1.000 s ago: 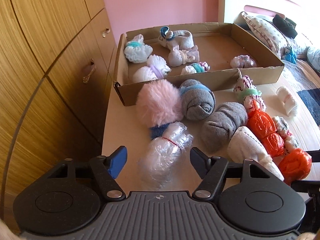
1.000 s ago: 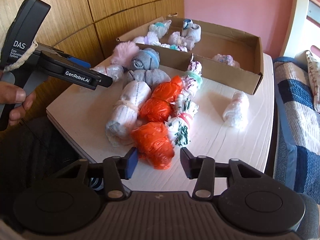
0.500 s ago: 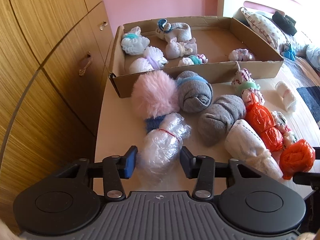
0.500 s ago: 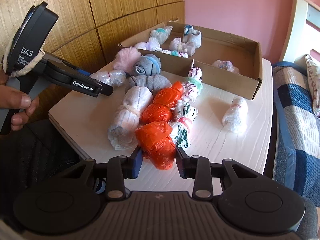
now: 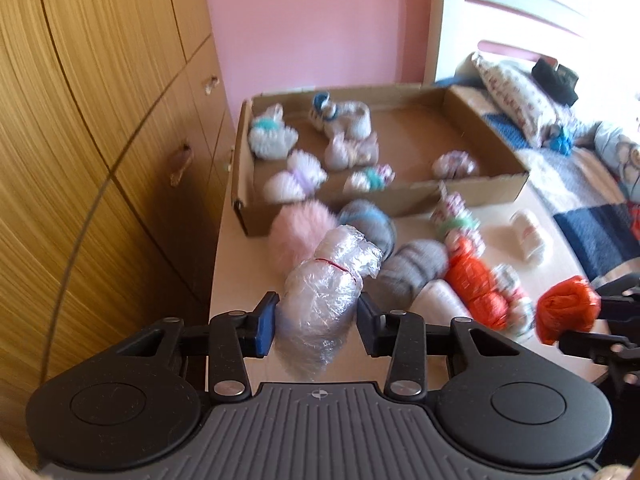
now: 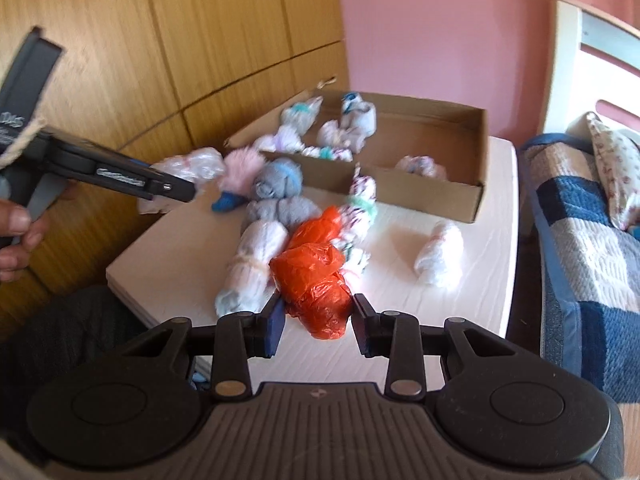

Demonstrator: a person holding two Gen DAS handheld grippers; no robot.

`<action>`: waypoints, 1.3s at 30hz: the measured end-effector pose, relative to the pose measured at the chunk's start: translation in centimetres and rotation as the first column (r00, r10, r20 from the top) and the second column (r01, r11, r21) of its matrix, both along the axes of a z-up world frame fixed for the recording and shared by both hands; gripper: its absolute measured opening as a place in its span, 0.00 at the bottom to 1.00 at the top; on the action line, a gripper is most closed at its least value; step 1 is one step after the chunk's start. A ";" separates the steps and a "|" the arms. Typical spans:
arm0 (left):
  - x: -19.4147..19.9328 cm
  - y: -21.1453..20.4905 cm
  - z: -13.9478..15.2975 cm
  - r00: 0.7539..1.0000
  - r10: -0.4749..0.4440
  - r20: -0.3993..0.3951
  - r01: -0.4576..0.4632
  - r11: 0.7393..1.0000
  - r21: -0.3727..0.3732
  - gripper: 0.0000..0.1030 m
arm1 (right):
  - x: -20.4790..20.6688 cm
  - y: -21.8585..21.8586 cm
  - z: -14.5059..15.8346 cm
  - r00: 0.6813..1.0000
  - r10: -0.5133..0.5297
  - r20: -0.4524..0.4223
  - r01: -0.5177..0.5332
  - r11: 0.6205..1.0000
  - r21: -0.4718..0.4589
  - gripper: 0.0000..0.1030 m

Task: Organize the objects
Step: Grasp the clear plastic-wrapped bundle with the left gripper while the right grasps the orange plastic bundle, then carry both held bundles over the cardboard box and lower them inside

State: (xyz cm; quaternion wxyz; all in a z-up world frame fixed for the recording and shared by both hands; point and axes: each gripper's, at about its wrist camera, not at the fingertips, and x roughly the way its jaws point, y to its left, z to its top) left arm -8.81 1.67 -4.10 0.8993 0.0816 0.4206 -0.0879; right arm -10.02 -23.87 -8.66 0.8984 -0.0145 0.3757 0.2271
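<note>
Both bundles lifted off table [image 6: 492, 288]; L fingers [image 5: 318, 326] closing on clear-plastic bundle [image 5: 328, 292], R fingers [image 6: 318, 326] gripping orange bundle [image 6: 316, 284]; lettering unreadable.

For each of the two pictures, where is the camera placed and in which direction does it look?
Left wrist: on the left gripper, facing the cardboard box and bed; its fingers are closing on a clear plastic bundle.
Right wrist: on the right gripper, facing box and wardrobe; it grips an orange bundle; a hand shows.
Shared: box, both bundles, each other's gripper.

Crinkly glossy plastic bundle [image 5: 328, 300], matt cardboard box [image 5: 480, 188]
</note>
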 end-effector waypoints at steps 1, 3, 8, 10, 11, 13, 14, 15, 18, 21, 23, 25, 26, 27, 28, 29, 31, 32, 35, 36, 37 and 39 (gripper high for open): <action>-0.1 -0.2 0.5 1.000 -0.002 0.007 0.002 1.000 -0.005 0.47 | 0.2 -0.2 0.0 1.000 -0.011 -0.002 0.011 1.000 0.011 0.31; -0.1 -0.7 1.5 1.000 -0.008 0.023 0.008 1.000 -0.013 0.47 | 0.3 -0.6 0.1 1.000 -0.028 -0.004 0.029 0.999 0.030 0.31; 0.6 -2.4 3.4 0.998 -0.038 0.059 0.040 0.999 -0.031 0.47 | 0.0 -1.0 0.7 0.999 -0.036 0.022 0.035 0.998 0.061 0.31; 1.1 -3.1 4.0 0.997 -0.047 0.067 0.050 0.998 -0.037 0.47 | 0.2 -1.4 1.0 0.999 -0.045 0.028 0.043 0.996 0.081 0.31; 1.4 -3.5 4.3 0.996 -0.054 0.074 0.057 0.998 -0.036 0.47 | 0.3 -1.6 1.3 0.998 -0.053 0.029 0.050 0.995 0.090 0.31; 2.0 -4.0 4.8 0.995 -0.062 0.082 0.066 0.997 -0.039 0.47 | 0.6 -2.0 1.8 0.997 -0.069 0.037 0.065 0.993 0.099 0.31; 2.3 -4.3 5.1 0.994 -0.066 0.084 0.070 0.997 -0.042 0.47 | 0.7 -2.2 2.2 0.996 -0.076 0.043 0.071 0.992 0.109 0.31; 2.6 -4.5 5.3 0.994 -0.068 0.088 0.072 0.997 -0.041 0.47 | 0.9 -2.5 2.7 0.995 -0.086 0.048 0.080 0.989 0.122 0.31; 4.1 -5.5 5.8 0.992 -0.085 0.092 0.089 0.995 -0.039 0.47 | 1.9 -3.4 3.9 0.992 -0.110 0.060 0.099 0.982 0.160 0.32; 6.1 -6.8 6.3 0.989 -0.104 0.107 0.108 0.993 -0.036 0.47 | 4.1 -4.1 5.3 0.989 -0.130 0.075 0.116 0.980 0.165 0.32; 8.0 -7.8 6.4 0.987 -0.112 0.113 0.117 0.993 -0.035 0.47 | 6.0 -4.3 6.2 0.987 -0.132 0.091 0.115 0.979 0.168 0.32; 10.0 -8.7 6.5 0.988 -0.108 0.113 0.114 0.992 -0.046 0.48 | 8.3 -4.2 7.0 0.986 -0.120 0.117 0.102 0.984 0.145 0.32; 11.0 -9.1 6.5 0.988 -0.108 0.106 0.114 0.992 -0.054 0.48 | 9.5 -4.0 7.2 0.986 -0.110 0.125 0.094 0.988 0.125 0.32; 12.2 -9.7 6.3 0.989 -0.104 0.103 0.111 0.992 -0.058 0.48 | 10.9 -3.8 7.4 0.986 -0.100 0.134 0.085 0.990 0.111 0.32; 13.5 -10.4 6.1 0.990 -0.102 0.102 0.107 0.993 -0.049 0.48 | 12.2 -3.7 7.5 0.986 -0.089 0.140 0.075 0.992 0.099 0.32; 14.6 -10.9 5.9 0.990 -0.100 0.097 0.105 0.993 -0.047 0.48 | 13.6 -3.6 7.4 0.986 -0.085 0.144 0.074 0.994 0.085 0.32; 17.5 -11.8 5.0 0.994 -0.086 0.071 0.091 0.994 -0.067 0.48 | 16.4 -3.5 7.1 0.988 -0.071 0.138 0.064 0.996 0.055 0.32; 18.7 -12.1 4.5 0.996 -0.074 0.054 0.078 0.994 -0.077 0.48 | 17.7 -3.4 6.8 0.988 -0.065 0.140 0.061 0.998 0.035 0.32; 22.4 -13.1 2.5 0.999 -0.038 0.011 0.039 0.996 -0.078 0.48 | 21.2 -3.2 5.2 0.993 -0.042 0.115 0.045 0.999 -0.025 0.32; 23.3 -13.4 1.7 1.000 -0.030 -0.001 0.030 0.997 -0.069 0.48 | 22.3 -3.0 4.6 0.994 -0.035 0.108 0.039 0.999 -0.038 0.32; 24.2 -13.7 0.9 1.000 -0.025 -0.014 0.025 0.998 -0.058 0.48 | 23.2 -2.9 4.0 0.995 -0.029 0.098 0.034 0.998 -0.048 0.32; 25.6 -13.9 -0.6 0.999 -0.021 -0.037 0.020 0.999 -0.040 0.48 | 24.8 -2.6 2.7 0.997 -0.021 0.076 0.026 0.997 -0.074 0.32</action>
